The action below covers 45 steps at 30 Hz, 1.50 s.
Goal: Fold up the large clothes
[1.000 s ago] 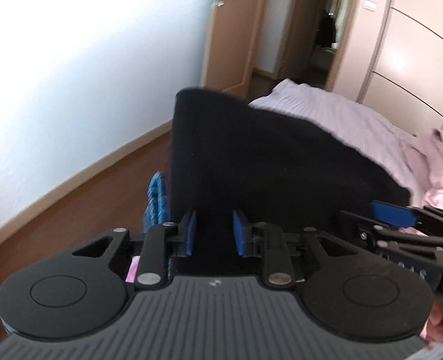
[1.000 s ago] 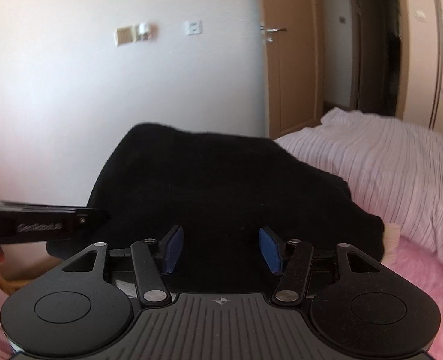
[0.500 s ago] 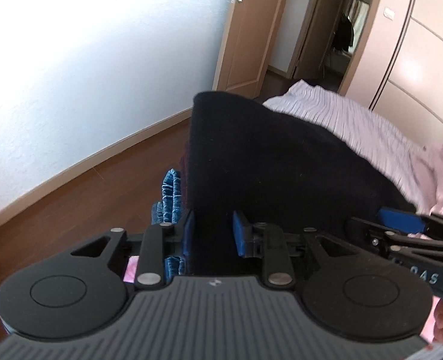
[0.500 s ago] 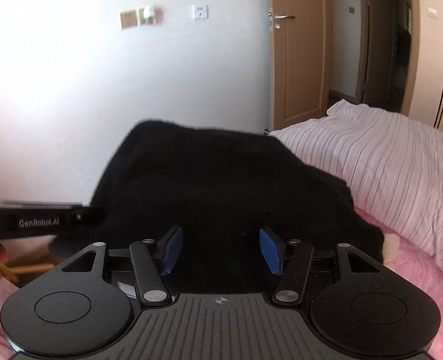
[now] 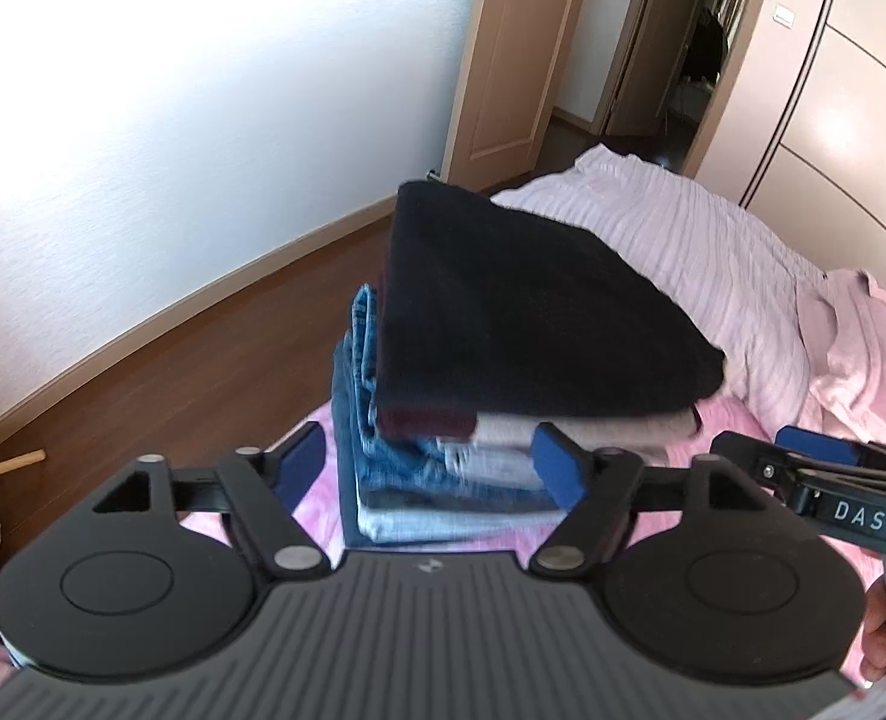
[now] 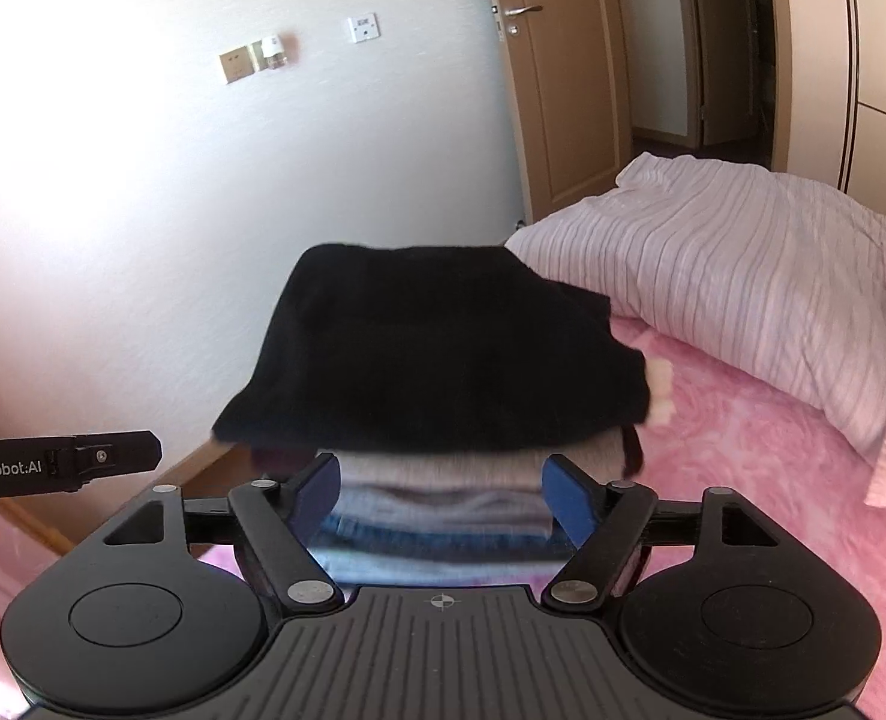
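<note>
Change: both claws had drawn back and up from the black garment (image 5: 520, 306), their jaws just opening; the garment, filling the lower centre before, now lay whole on the stack at mid-frame.
Left claw (image 5: 437, 468): jaws spread apart, nothing between the blue pads, touching nothing; the stack showed through the gap.
Right claw (image 6: 443, 495): jaws spread wide, holding nothing, clear of the cloth.
Black garment: folded, topmost on the pile, at centre in both views.
Stack (image 5: 443, 480): folded jeans at the bottom, a pale layer and a dark red edge under the black one, resting on the pink bed cover (image 6: 772, 480).
Striped pillow (image 6: 742, 276): right of the stack, just beside it.
Hidden: the stack's lower front edge sat behind each claw's body; the layers were smeared by motion blur in the right wrist view.
Cut off: the other claw appeared only as a sliver at each frame's edge, with part of a hand (image 5: 877, 630) at lower right.
</note>
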Tool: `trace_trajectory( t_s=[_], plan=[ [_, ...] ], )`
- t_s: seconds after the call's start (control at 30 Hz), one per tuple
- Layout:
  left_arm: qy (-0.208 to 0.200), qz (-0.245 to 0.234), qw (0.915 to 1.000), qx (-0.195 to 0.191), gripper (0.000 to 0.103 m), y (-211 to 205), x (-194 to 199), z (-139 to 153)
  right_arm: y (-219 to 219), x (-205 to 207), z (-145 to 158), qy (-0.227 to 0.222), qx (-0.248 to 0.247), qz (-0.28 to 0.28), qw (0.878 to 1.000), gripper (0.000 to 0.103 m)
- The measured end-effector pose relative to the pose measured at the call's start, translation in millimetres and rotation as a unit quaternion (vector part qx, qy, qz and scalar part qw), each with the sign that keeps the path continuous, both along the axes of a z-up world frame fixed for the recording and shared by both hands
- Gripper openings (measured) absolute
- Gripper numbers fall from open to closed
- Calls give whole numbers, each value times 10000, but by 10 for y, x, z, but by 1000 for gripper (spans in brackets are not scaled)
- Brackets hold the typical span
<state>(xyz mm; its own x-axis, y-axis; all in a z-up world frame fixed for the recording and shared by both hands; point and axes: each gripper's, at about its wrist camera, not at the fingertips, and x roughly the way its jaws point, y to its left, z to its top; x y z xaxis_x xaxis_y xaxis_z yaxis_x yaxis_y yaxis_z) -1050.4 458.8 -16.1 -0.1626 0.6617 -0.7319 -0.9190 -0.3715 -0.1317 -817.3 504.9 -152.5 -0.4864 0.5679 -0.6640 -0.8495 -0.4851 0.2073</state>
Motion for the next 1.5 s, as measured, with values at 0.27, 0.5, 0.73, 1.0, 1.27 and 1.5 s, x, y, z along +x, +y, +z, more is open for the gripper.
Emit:
trace_trajectory(
  t_s=[0.27,0.5,0.73,1.0,1.27,1.5],
  plan=[
    [217,-94,9997,-60,89,-437,387,143,-535,223,231,-31,-151,147,9998,73],
    [-90,-100,9996,235,102,-905,596,223,-824,471,315,28,-289,49,9996,73],
    [32,-41,9998,207,102,-1156,822,245,-1038,616,403,49,-261,80,9996,73],
    [494,14,9988,-11,102,-1323,1042,259,-1236,662,430,-100,-239,359,9990,73],
    [395,43,9992,-78,102,-1385,1151,212,-1335,712,369,-153,-330,478,9982,73],
    [373,-2,9992,-127,102,-1428,1226,170,-1361,754,332,-186,-372,503,9979,73]
  ],
)
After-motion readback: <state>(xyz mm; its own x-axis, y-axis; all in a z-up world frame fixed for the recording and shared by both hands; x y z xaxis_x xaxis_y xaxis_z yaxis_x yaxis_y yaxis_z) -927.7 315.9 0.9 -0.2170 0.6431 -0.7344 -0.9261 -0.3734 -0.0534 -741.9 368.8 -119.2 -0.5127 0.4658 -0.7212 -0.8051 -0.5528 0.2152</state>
